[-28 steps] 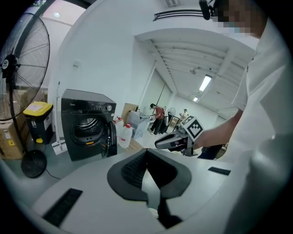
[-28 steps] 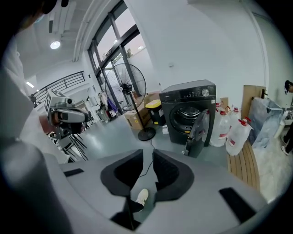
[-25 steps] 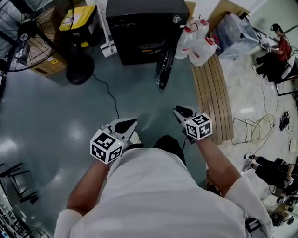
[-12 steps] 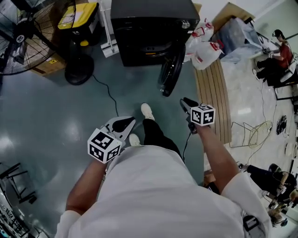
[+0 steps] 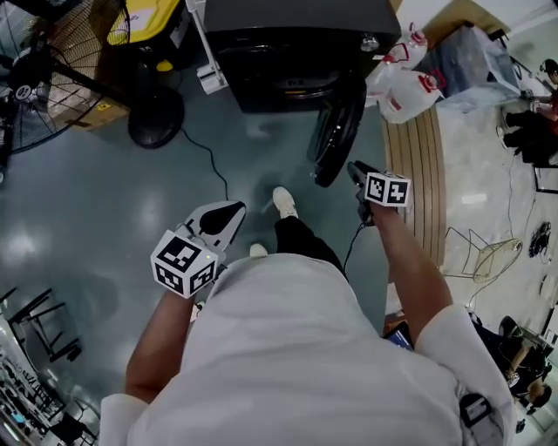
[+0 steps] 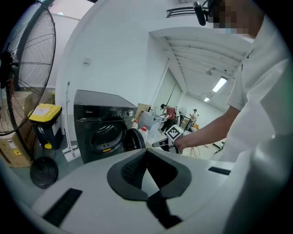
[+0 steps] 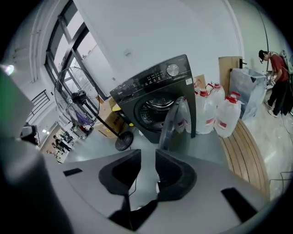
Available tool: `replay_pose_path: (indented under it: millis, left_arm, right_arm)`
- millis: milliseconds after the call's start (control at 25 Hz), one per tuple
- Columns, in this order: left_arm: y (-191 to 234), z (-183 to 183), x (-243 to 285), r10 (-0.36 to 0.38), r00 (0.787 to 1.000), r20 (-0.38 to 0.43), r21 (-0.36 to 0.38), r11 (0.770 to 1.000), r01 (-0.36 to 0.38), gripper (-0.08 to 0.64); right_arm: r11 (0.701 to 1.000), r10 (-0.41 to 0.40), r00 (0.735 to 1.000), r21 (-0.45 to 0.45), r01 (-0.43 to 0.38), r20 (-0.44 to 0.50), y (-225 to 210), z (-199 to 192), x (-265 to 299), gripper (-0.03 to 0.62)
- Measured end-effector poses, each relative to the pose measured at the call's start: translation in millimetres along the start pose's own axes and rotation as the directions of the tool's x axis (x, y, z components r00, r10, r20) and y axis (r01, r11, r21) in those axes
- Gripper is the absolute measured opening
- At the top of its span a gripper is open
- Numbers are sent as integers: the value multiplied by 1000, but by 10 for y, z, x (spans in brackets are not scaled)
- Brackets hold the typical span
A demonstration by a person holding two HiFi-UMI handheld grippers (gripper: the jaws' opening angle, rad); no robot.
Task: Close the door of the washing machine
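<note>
Both tools are closer to the washing machine than a second ago. The person has stepped in, and one shoe now shows on the floor ahead of the body. The right tool was well short of the door back then. It now sits near the door's free edge, though contact isn't visible.

Current state:
- Door: open, swung out from the front of the dark machine at its right side in the head view. The right gripper view shows it edge-on, straight ahead of the jaws, with the drum opening visible behind it.
- Right tool: jaws opening with a clear gap. Nothing is between the pads (only floor and the door further off show through).
- Left tool: narrow, pad tips together, holding nothing. It is held out over the floor, well apart from the machine and pointing roughly at it.

Surroundings:
- A standing fan and a yellow-lidded bin are left of the machine.
- A cable runs across the floor from that side.
- Water jugs are right of the machine, at the end of a slatted wooden board that lies beside the right arm.
</note>
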State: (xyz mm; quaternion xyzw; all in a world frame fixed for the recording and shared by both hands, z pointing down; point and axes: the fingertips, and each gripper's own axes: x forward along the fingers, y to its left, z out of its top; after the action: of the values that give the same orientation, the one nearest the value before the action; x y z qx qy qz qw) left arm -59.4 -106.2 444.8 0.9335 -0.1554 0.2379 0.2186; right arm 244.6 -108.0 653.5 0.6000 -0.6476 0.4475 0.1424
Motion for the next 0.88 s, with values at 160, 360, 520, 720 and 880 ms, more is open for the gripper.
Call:
replay_pose_path:
  millis: [160, 360, 520, 720, 880]
  left_arm:
    - [161, 153, 177, 19, 1000, -3, -16, 1000, -19, 18]
    - [277, 302, 358, 35, 999, -14, -25, 999, -35, 18]
    - [354, 385, 471, 47, 999, -24, -37, 998, -48, 18]
    - [438, 503, 575, 64, 998, -23, -46, 997, -65, 18]
    - [517, 607, 652, 75, 997, -9, -54, 996, -75, 18]
  right_arm:
    - [999, 9, 1000, 48, -8, -21, -205, 122, 250, 112]
    - [994, 15, 999, 112, -11, -40, -413, 232, 476, 124]
    - [992, 23, 998, 128, -15, -60, -523, 314, 618, 126]
    - [988, 32, 997, 154, -21, -70, -618, 391, 726, 123]
    - [983, 52, 994, 181, -34, -100, -613, 386, 790, 117]
